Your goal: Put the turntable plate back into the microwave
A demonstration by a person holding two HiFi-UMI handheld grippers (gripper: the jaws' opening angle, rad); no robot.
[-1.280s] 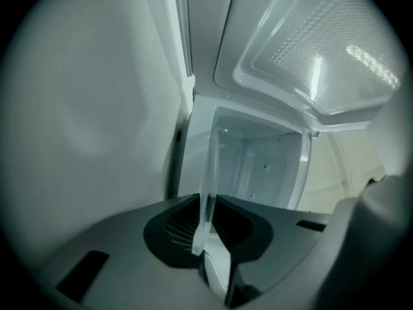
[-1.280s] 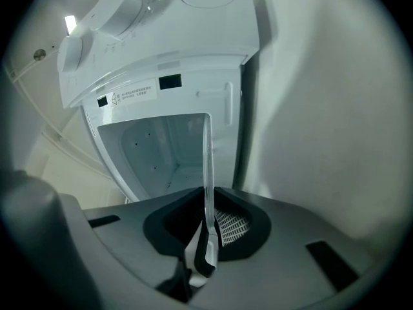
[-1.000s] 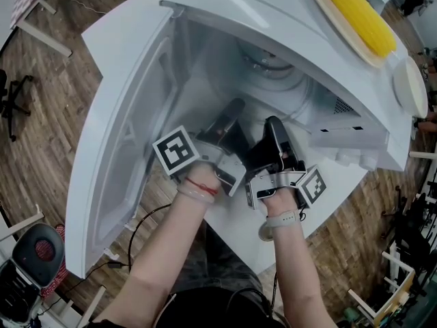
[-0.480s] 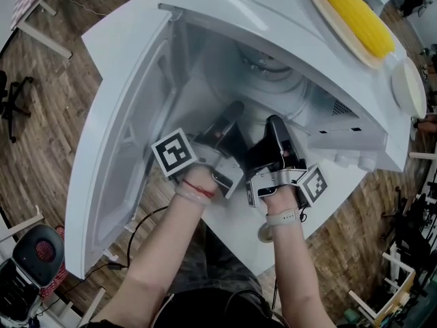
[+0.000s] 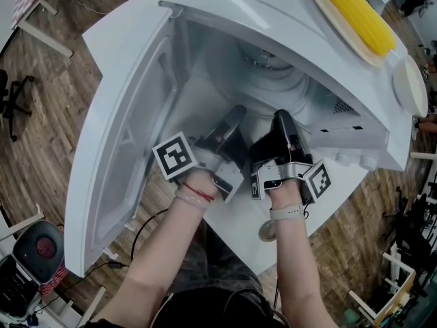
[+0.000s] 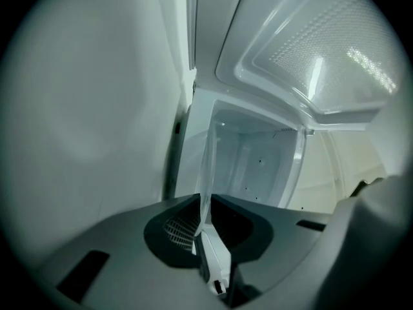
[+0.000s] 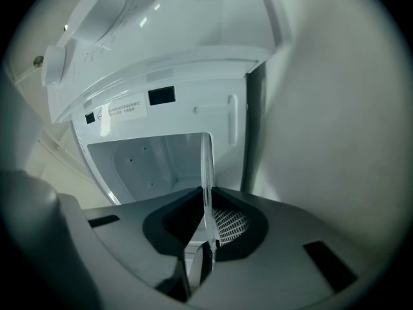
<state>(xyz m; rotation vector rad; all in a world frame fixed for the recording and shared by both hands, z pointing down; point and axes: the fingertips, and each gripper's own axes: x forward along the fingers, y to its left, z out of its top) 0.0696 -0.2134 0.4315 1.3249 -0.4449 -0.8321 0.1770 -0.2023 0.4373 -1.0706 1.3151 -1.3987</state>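
Head view looks steeply down on a white microwave (image 5: 273, 19) standing on a white table (image 5: 113, 36), its door (image 5: 116, 149) swung fully open to the microwave's left, so the cavity mouth is free. On the microwave's roof lies a cob of corn (image 5: 355, 9) on a shallow tray. The glass turntable plate (image 6: 208, 166) is at the cavity mouth, carried between both tools and not yet seated on the microwave's floor. The left tool (image 5: 235, 115) is clamped on the plate's rim on the side nearer the door. The right tool (image 5: 281, 121) is clamped on the rim on the side nearer the microwave's control panel. Each gripper view shows the clear edge pinched between its dark pads. Judging by its look, the plate is stiff, fairly heavy for its thickness, slick and breakable. A firm, level hold on opposite sides of the rim looks right, and it probably needs setting down gently rather than dropping.
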